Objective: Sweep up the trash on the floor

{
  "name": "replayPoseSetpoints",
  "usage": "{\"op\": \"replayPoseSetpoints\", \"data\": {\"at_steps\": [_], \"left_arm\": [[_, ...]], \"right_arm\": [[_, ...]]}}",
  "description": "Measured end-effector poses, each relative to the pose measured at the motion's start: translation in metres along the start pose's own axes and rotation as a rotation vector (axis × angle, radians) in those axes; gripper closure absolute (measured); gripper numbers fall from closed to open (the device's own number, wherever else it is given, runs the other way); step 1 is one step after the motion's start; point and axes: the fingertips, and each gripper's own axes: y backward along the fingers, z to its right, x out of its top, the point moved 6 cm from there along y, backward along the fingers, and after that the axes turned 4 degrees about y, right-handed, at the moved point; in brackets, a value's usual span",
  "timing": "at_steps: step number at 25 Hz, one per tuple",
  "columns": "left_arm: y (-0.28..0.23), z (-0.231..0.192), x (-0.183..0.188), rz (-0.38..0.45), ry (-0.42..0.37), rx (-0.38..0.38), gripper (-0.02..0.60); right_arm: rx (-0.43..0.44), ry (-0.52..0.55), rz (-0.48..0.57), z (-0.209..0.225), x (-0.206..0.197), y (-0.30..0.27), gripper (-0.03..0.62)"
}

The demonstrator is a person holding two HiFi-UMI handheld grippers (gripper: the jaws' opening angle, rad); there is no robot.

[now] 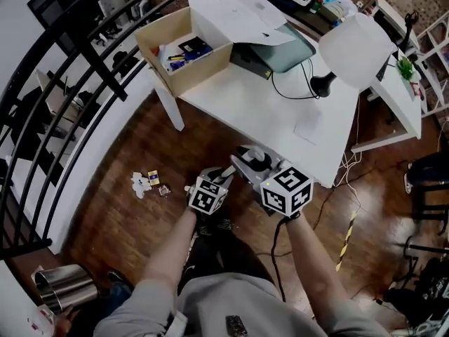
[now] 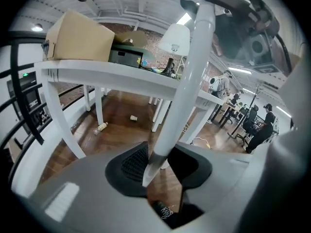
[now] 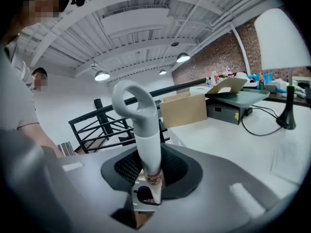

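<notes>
Several trash scraps point(image 1: 149, 182) lie left of the left gripper point(image 1: 223, 175).

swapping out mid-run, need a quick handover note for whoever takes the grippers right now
Left gripper: fingers closed on a white pole.
Right gripper: fingers closed on a looped white handle.
Trash: small scraps lie on the wood floor left of the table. A bottle and a cup lie beyond its legs.
A metal bin stands at the person's left.
Done: both tools are in hand.
Left: nothing looks swept yet. Probably start with the scraps.
</notes>
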Motion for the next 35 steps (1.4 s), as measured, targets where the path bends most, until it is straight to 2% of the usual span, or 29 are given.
{"op": "replayPoseSetpoints", "data": {"at_steps": [5, 10, 13, 18, 26, 32, 35], "left_arm": [[-0.037, 0.009, -0.018, -0.029, 0.036, -0.012, 0.459], [-0.068, 0.008, -0.008, 0.026, 0.082, 0.000, 0.459], [-0.078, 0.011, -0.011, 0.028, 0.098, 0.010, 0.459], [-0.092, 0.004, -0.004, 0.038, 0.125, 0.056, 0.459], [-0.111, 0.006, 0.000, 0.015, 0.147, 0.093, 0.456], [-0.113, 0.007, 0.001, 0.021, 0.184, 0.127, 0.447], [-0.110, 0.011, 0.003, 0.030, 0.178, 0.110, 0.394]], "right_arm": [[-0.015, -0.017, -0.021, 0.027, -0.031, -0.003, 0.505], [-0.011, 0.017, 0.016, 0.061, -0.035, -0.007, 0.503], [-0.043, 0.045, 0.022, 0.073, -0.040, -0.003, 0.500], [-0.103, 0.052, 0.092, 0.093, -0.034, 0.023, 0.448], [-0.188, 0.006, 0.150, 0.106, -0.035, 0.070, 0.448], [-0.207, -0.012, 0.159, 0.107, -0.041, 0.090, 0.450], [-0.209, -0.020, 0.156, 0.102, -0.045, 0.096, 0.453]]}}
